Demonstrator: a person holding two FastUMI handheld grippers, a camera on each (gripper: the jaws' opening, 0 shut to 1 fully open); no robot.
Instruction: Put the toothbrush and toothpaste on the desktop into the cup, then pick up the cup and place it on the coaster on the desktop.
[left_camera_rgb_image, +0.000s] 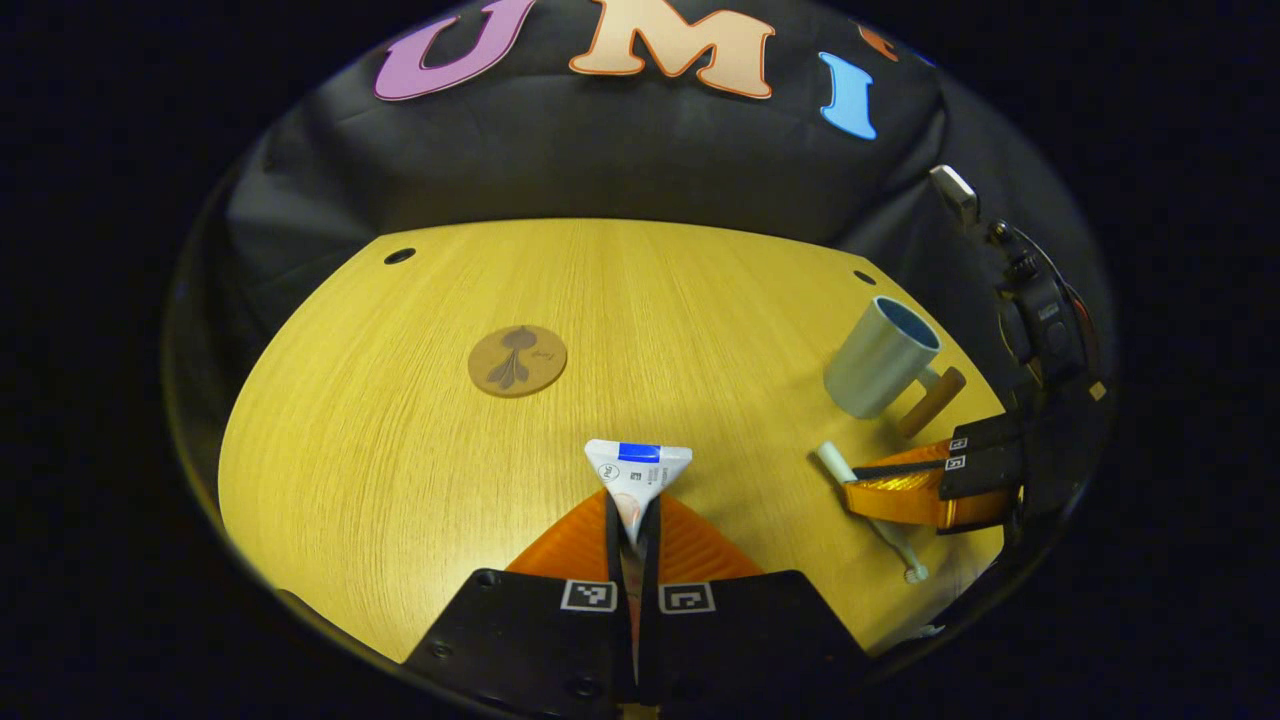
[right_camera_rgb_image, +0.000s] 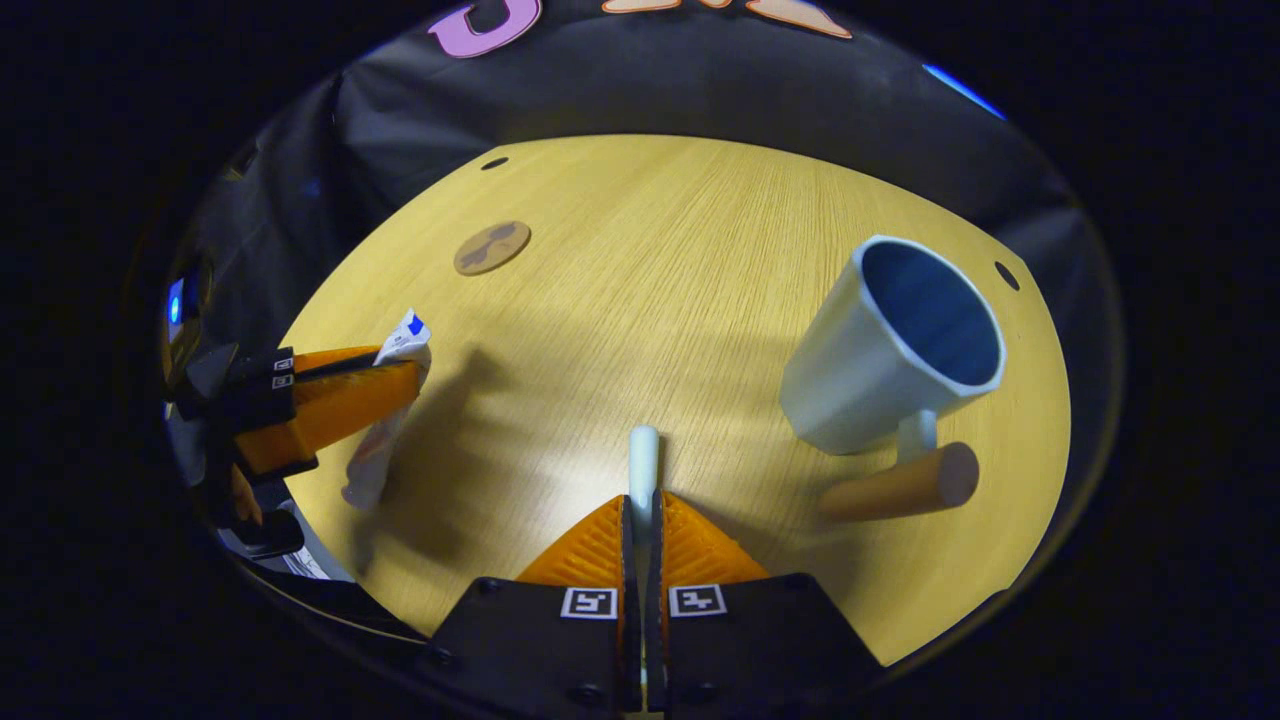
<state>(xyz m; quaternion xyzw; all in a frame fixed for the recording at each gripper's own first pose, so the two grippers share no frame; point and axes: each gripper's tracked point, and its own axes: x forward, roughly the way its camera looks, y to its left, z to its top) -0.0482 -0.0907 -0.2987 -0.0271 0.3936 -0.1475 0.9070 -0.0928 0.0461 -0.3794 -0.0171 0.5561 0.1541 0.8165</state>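
Toothpaste (left_camera_rgb_image: 637, 473) pinched between left fingers (left_camera_rgb_image: 585, 540), toothbrush (right_camera_rgb_image: 643, 462) seemingly between right fingers (right_camera_rgb_image: 690, 545)

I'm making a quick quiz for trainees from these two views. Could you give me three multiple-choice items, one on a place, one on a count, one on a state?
1. What does the left gripper hold?
A toothpaste
B cup
C coaster

2. How many coasters are on the table?
A one
B two
C three

3. How does the cup look inside?
A full
B empty
C lidded

Answers: 1 A, both fingers clamp the tube. 2 A, a single round coaster lies there. 3 B, nothing shows in its open mouth, while the right gripper clamps the toothbrush.
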